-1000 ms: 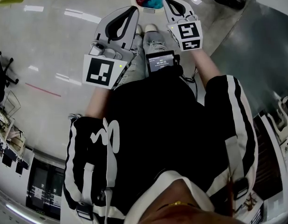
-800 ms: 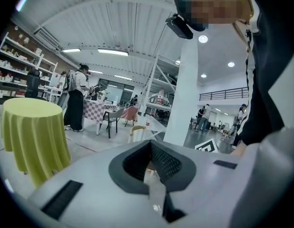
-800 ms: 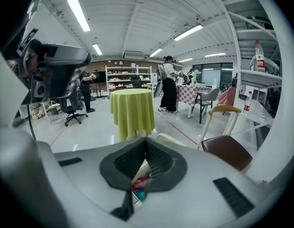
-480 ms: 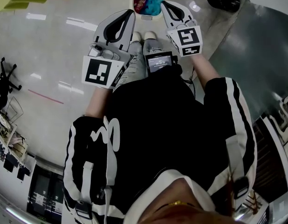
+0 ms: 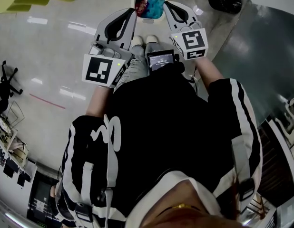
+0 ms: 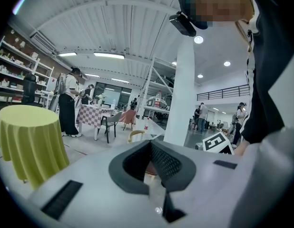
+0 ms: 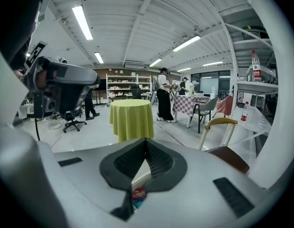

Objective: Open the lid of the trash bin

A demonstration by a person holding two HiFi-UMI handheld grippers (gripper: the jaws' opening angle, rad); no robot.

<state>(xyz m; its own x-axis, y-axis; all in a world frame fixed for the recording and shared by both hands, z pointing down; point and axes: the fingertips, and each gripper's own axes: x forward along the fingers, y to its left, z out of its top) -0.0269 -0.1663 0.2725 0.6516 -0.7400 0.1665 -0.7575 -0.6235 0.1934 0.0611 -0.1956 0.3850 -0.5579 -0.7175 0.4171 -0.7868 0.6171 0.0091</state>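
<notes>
Bin [image 5: 149, 4] has come nearer, rubbish showing; left gripper [image 5: 133, 11] and right gripper [image 5: 167, 4], clenched empty, flank it, and a nudge could tip it.

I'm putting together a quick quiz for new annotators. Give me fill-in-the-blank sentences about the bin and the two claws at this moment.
1. The trash bin stands ____, with colourful rubbish showing inside.
2. The left claw and the right claw each have their jaws ____, gripping nothing.
3. In the head view, the bin sits ____ the tips of the two claws.

Missing words: open; shut; between
</notes>
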